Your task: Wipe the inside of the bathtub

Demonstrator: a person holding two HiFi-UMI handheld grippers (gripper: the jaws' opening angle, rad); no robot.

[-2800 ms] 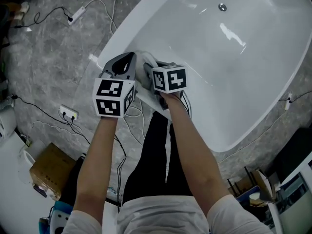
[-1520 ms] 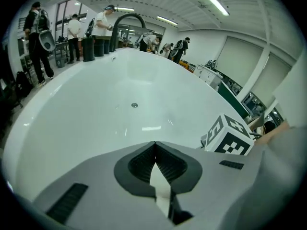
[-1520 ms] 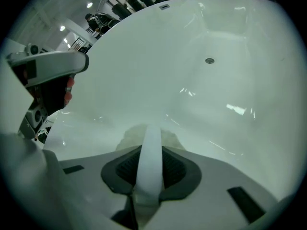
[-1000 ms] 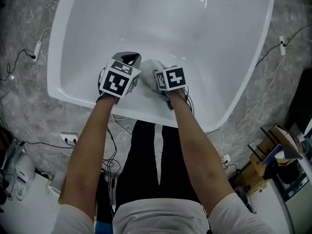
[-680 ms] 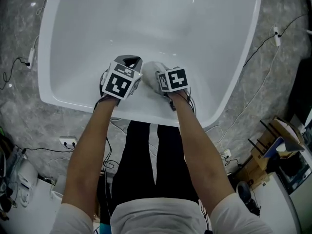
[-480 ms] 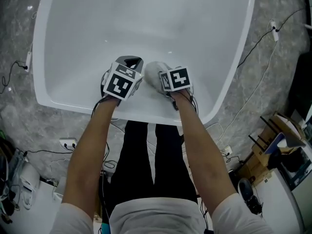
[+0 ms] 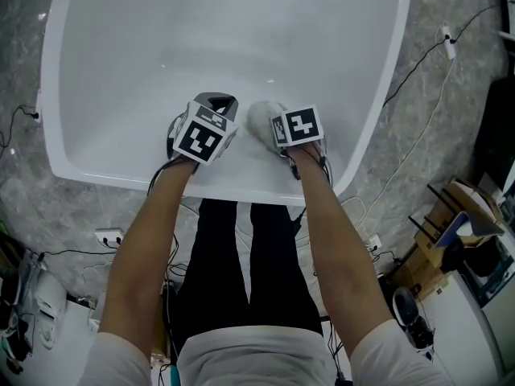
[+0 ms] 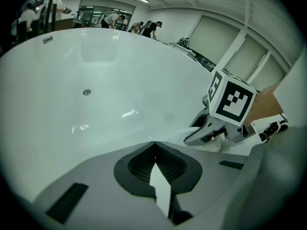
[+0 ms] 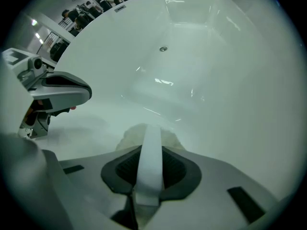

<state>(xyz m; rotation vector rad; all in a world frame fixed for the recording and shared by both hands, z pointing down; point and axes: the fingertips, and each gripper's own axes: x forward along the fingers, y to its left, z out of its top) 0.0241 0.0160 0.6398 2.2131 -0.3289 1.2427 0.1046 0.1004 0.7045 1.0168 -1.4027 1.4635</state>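
Moved: my R gripper (image 9: 149, 145) w/ cloth (image 7: 259, 119) has slid a bit right along tub's (image 7: 201, 39) near wall; L gripper (image 8: 154, 144) approx. where it was.
R jaws: clamped on cloth; wad sticks out past tips, against wall.
L jaws: closed together, holding nothing, just beside R.
Cloth: inside tub, on near wall below rim.
Drain (image 8: 86, 92): well apart, farther up tub.
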